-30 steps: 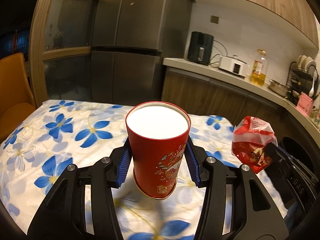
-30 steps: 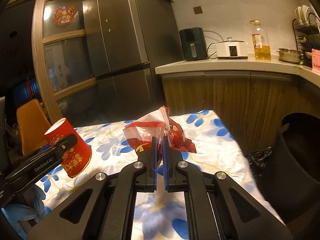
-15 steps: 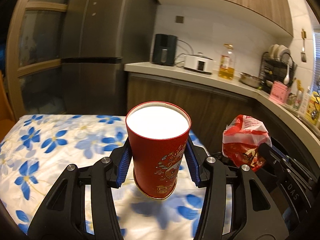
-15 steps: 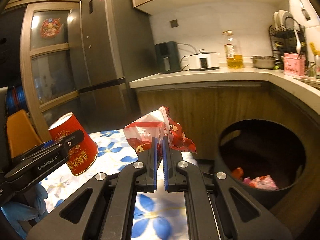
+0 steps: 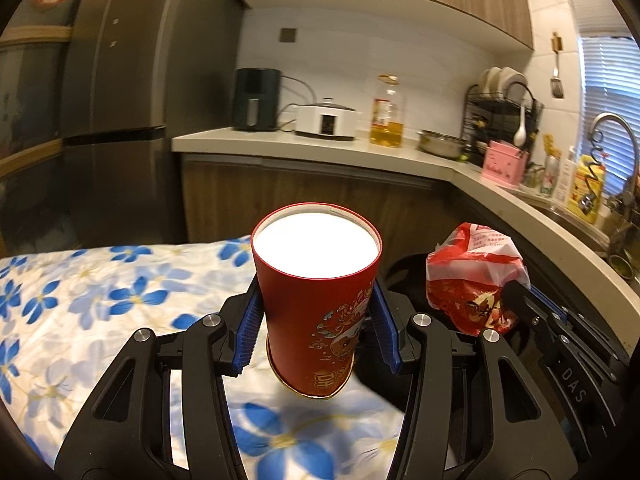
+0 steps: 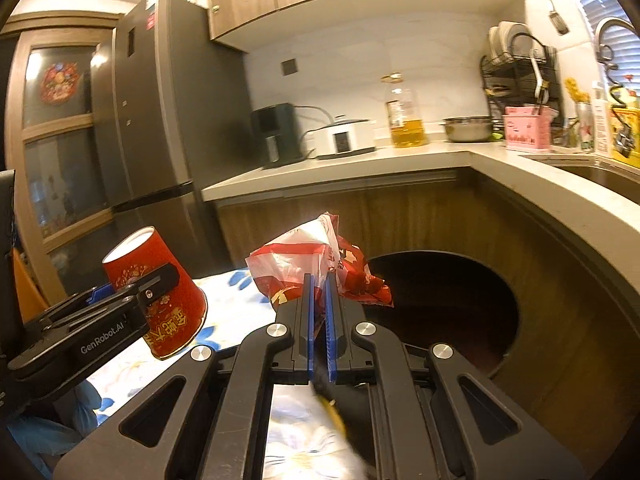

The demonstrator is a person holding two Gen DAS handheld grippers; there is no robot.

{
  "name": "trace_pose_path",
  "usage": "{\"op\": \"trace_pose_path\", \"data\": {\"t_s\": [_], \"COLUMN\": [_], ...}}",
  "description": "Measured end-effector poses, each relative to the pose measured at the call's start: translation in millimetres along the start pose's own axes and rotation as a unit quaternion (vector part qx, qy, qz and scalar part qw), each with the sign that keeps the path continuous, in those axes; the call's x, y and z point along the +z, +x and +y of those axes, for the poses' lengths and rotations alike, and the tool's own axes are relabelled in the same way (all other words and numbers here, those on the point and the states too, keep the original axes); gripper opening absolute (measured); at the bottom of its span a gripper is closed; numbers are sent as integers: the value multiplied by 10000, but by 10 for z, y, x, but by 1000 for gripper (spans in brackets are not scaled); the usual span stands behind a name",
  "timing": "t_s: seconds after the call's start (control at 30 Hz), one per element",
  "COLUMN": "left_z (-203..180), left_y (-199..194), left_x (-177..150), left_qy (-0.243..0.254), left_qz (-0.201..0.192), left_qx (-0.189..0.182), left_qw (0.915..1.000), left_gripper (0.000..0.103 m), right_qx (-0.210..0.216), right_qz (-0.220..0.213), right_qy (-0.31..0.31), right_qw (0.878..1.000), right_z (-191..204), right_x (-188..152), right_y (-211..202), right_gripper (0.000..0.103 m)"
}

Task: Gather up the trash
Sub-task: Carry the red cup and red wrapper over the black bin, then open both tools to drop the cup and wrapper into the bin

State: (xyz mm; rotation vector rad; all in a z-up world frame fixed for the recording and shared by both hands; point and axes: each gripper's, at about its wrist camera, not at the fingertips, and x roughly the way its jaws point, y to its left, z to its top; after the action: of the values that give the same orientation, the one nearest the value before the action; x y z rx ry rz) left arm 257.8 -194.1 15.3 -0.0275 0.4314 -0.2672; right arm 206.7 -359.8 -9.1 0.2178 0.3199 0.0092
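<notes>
Transport step, both loads airborne. Left gripper (image 5: 316, 320) clamped on red cup (image 5: 316, 292) past table edge; right gripper (image 6: 319, 304) pinching crumpled wrapper (image 6: 316, 264) over bin (image 6: 460, 304). Next: release wrapper; bin contents probably unreadable here.

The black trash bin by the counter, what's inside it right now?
In the right wrist view, the bin shows only a dark interior wall and a dim reddish-brown floor; no item is identifiable. The crumpled red and white wrapper in the right gripper covers its near left part.
</notes>
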Motion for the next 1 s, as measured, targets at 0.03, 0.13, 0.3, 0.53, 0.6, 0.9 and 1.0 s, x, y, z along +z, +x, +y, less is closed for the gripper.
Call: {"op": "trace_pose_path", "data": {"t_s": [0.03,0.13,0.3,0.53,0.6,0.9,1.0], "left_z": [-78,-265,-572,-806,-838,-909,-962], "left_y": [24,75,196,390,436,637,678], "left_x": [9,39,65,41,40,30,8], "left_qy": [40,113,252,318,327,278,416], "left_qz": [-12,-60,-131,-71,-59,10,41], "left_qx": [-63,-239,-493,-730,-810,-1150,-1252], "left_qw": [10000,9996,9984,9968,9962,9930,9913], "left_gripper": [48,48,48,49,49,51,61], "right_qx": [-58,-216,-437,-570,-559,-584,-554], "right_qz": [-22,-80,-198,-237,-238,-185,-175], "right_qy": [26,125,304,487,504,538,563], "right_qw": [10000,9997,9984,9969,9969,9967,9967], "right_z": [-58,-235,-478,-693,-731,-844,-865], "right_x": [10,46,90,117,115,122,109], "right_y": [-20,-43,-88,-32,-9,125,142], "right_gripper": [6,6,6,6,6,10,30]}}
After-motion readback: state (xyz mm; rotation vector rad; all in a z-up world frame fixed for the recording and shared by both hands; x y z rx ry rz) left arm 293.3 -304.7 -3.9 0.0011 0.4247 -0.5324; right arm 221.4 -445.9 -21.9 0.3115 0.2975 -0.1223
